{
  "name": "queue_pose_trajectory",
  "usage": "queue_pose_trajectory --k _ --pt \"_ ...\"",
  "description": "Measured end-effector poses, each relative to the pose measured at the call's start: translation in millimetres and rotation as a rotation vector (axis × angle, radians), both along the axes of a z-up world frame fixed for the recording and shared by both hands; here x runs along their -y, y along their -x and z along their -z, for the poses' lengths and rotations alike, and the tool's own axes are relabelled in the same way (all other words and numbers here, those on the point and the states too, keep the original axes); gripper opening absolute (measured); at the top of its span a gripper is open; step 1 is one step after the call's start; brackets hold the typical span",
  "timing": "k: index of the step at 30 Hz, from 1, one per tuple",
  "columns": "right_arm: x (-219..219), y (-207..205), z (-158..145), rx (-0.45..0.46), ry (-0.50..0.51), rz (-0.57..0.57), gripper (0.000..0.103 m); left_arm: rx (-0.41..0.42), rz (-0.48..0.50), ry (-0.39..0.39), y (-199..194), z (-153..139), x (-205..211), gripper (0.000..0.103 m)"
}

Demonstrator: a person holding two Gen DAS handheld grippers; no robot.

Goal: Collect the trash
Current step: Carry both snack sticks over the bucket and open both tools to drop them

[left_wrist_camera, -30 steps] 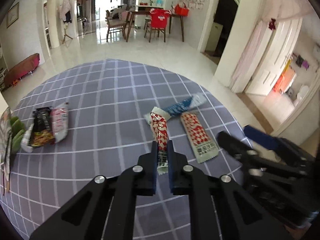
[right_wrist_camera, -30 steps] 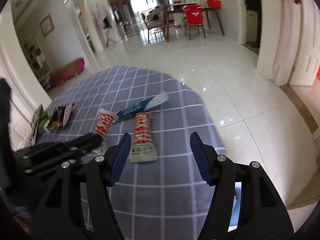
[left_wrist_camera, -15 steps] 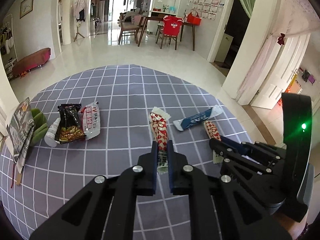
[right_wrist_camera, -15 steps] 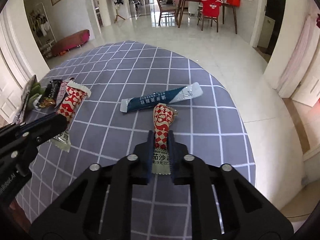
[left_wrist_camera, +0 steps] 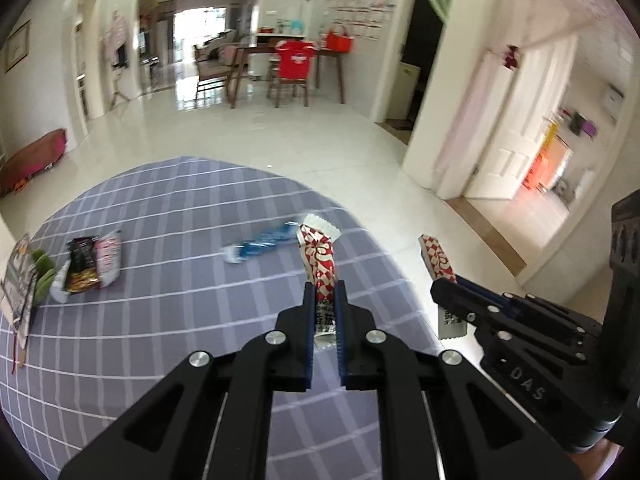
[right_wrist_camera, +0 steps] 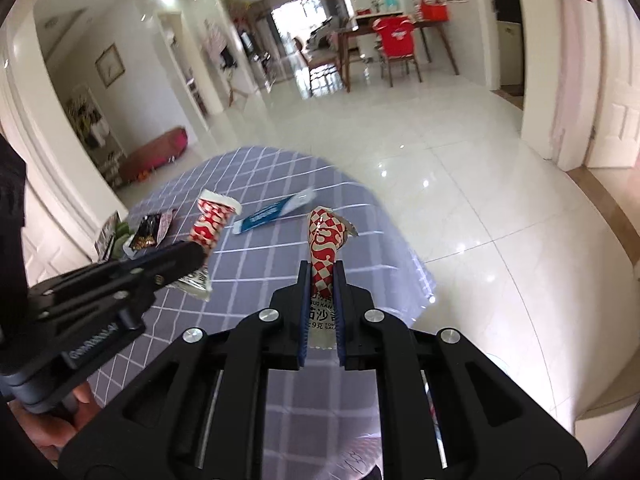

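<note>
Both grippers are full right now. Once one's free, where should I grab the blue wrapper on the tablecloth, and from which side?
Take the blue wrapper near its middle, coming from above, fingers across its narrow width. It lies flat and long on the tablecloth, clear of the other trash, so a pinch across the short side probably holds best.

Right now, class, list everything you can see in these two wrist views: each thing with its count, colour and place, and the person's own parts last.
Red-and-white sachet: 2, one in the left gripper, one in the right gripper.
Blue sachet: 1, blue and white, lying mid-cloth.
Snack wrappers: a small pile, black, red and white, cloth's left side.
Tablecloth: 1, grey-purple check.
Dining table and chairs: dark wood, far room; red garment on one chair.
Left gripper: black, shut on its sachet.
Right gripper: black, shut on its sachet.
</note>
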State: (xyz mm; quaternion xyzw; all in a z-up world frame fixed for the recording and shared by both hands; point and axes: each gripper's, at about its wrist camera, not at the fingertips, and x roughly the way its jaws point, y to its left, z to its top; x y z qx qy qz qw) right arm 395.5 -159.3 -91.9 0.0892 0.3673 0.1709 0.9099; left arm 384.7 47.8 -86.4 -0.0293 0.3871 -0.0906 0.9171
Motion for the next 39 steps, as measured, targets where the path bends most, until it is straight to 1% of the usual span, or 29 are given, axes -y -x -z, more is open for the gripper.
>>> queue_pose_trajectory --k 9,14,18,24,27,28,29,31,32,39 --pt "97.8 46.7 5.5 0.010 -0.063 0.149 0.011 -0.031 0.179 -0.040 16.2 11.1 108.0 0.009" --pt "138.8 64.9 15.6 0.001 -0.083 0.217 0.011 -0.054 0.264 -0.065 23.3 24.1 159.7 0.009" --pt "170.8 75.9 24.2 -0.007 -0.101 0.268 0.011 -0.070 0.312 -0.085 27.2 34.5 190.5 0.009" --pt "202.0 95.0 34.1 0.006 -0.138 0.349 0.011 -0.094 0.359 -0.106 28.2 47.7 228.6 0.009" --pt "214.1 103.3 38.4 0.020 -0.146 0.393 0.011 -0.110 0.370 -0.106 25.5 53.6 240.4 0.013" --pt "217.3 104.3 39.6 0.020 -0.147 0.403 0.011 -0.119 0.360 -0.108 23.5 55.7 242.2 0.023" --pt "219.1 105.2 40.5 0.017 -0.148 0.409 0.011 -0.128 0.352 -0.114 21.6 57.6 243.0 0.046" --pt "223.0 106.2 42.8 0.011 -0.152 0.420 0.011 -0.125 0.331 -0.119 21.6 59.4 245.4 0.069" --pt "224.4 106.5 43.7 0.009 -0.150 0.421 0.011 -0.113 0.324 -0.125 23.0 59.2 245.9 0.069" --pt "225.3 102.6 48.5 -0.007 -0.157 0.414 0.011 -0.124 0.312 -0.126 25.6 61.2 244.0 0.069"
